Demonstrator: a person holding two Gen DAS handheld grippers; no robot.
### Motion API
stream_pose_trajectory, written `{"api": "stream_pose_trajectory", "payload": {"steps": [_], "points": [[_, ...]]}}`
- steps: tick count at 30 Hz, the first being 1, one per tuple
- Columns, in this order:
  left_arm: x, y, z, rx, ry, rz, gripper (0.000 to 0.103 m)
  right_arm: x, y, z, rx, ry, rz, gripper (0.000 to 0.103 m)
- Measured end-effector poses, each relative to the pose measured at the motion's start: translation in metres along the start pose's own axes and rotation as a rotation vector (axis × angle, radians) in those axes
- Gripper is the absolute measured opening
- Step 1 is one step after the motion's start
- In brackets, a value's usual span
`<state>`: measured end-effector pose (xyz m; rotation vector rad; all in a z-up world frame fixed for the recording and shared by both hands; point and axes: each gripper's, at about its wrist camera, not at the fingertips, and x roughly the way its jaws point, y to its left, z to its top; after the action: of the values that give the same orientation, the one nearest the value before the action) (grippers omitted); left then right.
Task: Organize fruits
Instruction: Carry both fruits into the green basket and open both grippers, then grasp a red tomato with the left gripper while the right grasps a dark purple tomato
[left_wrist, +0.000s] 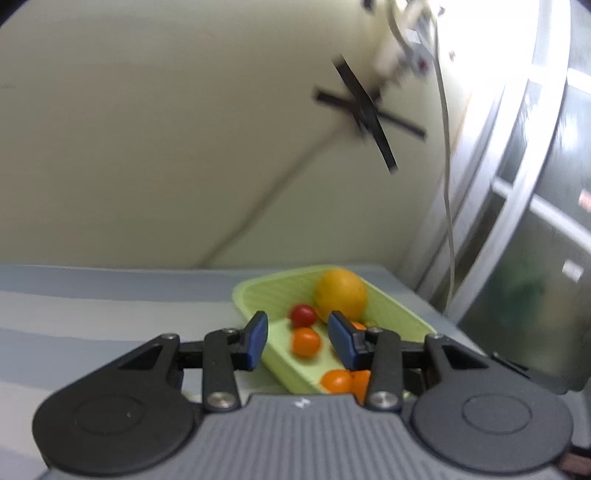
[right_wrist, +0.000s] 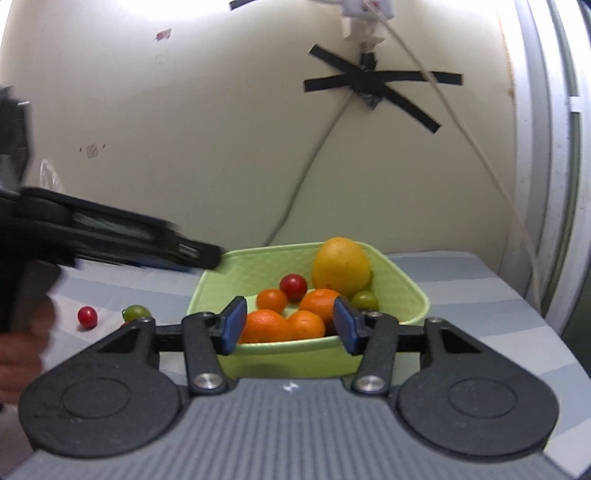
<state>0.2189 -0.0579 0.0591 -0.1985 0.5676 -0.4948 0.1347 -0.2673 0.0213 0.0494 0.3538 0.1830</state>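
Two small fruits lie loose on the striped tablecloth (right_wrist: 480, 295), left of the green basket (right_wrist: 406, 291): a red cherry tomato (right_wrist: 87, 317) and a green one (right_wrist: 136, 313), near each other but apart. Everything else seems gathered in the basket: a large yellow citrus (right_wrist: 340, 266) at the back, several mandarins (right_wrist: 284, 325) heaped in front, a red tomato (right_wrist: 293, 287) and a greenish tomato (right_wrist: 365, 301) among them.

Neither tool carries anything. The right gripper (right_wrist: 290, 325) has its blue pads parted with nothing between them but the view of the basket's near wall. The left gripper (left_wrist: 298, 339) is likewise parted and empty, its pads framing the basket's near corner; in the right wrist view it shows as a dark blurred shape reaching in from the left toward the basket's rim, with the person's hand (right_wrist: 22, 354) on its handle.

By my reckoning the job is nearly done, and the remaining step is fetching those two strays.

Risks from here: the tomatoes are round and smooth (they would roll at a nudge), so a pad arriving off-centre could push one across the cloth or off the edge. Squeezing too firmly could split the skin. The heap in the basket looks high at the front, so a fruit dropped there might bounce or roll back out, and the left tool so close to the rim could knock the basket sideways.
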Motion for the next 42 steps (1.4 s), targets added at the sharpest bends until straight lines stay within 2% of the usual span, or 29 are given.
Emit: {"api": "stream_pose_trajectory", "payload": {"steps": [4,7,10,13,14,17,22,28,31,32,33,36,38,40,42], "points": [[-0.048,0.023,-0.013,-0.039,-0.053,0.099,0.037,-0.01,0.001,0.002,0.013,-0.053,-0.024,0.054],[-0.073,0.042,-0.032,-0.052,-0.044,0.184,0.037,-0.017,0.003,0.002,0.013,-0.088,-0.005,0.054],[-0.084,0.061,-0.047,-0.072,-0.016,0.232,0.037,-0.026,0.012,0.001,0.005,-0.112,0.061,0.054],[-0.084,0.074,-0.053,-0.064,0.002,0.256,0.038,-0.029,0.027,0.0,-0.02,-0.079,0.125,0.053],[-0.081,0.075,-0.055,-0.055,0.008,0.261,0.042,-0.029,0.033,-0.001,-0.031,-0.058,0.149,0.052],[-0.067,0.079,-0.058,-0.036,0.039,0.258,0.043,-0.025,0.057,-0.008,-0.078,0.016,0.208,0.051],[-0.046,0.083,-0.058,-0.008,0.06,0.254,0.046,-0.006,0.09,-0.02,-0.204,0.118,0.197,0.051],[-0.028,0.086,-0.053,-0.009,0.091,0.242,0.046,0.022,0.099,-0.016,-0.195,0.202,0.207,0.051],[-0.022,0.085,-0.055,0.005,0.119,0.254,0.041,0.027,0.104,-0.023,-0.209,0.251,0.197,0.051],[-0.021,0.084,-0.055,0.012,0.122,0.25,0.033,0.027,0.105,-0.023,-0.21,0.258,0.198,0.051],[-0.021,0.083,-0.056,0.02,0.122,0.257,0.026,0.029,0.106,-0.024,-0.213,0.27,0.192,0.049],[-0.021,0.077,-0.058,0.038,0.12,0.273,0.026,0.026,0.109,-0.025,-0.219,0.265,0.196,0.027],[-0.03,0.073,-0.061,0.022,0.114,0.26,0.026,0.022,0.113,-0.027,-0.244,0.254,0.178,0.027],[-0.042,0.066,-0.069,-0.005,0.12,0.212,0.026,0.014,0.111,-0.028,-0.23,0.26,0.195,0.027],[-0.058,0.053,-0.085,0.009,0.122,0.186,0.026,-0.001,0.11,-0.03,-0.213,0.253,0.216,0.027]]}}
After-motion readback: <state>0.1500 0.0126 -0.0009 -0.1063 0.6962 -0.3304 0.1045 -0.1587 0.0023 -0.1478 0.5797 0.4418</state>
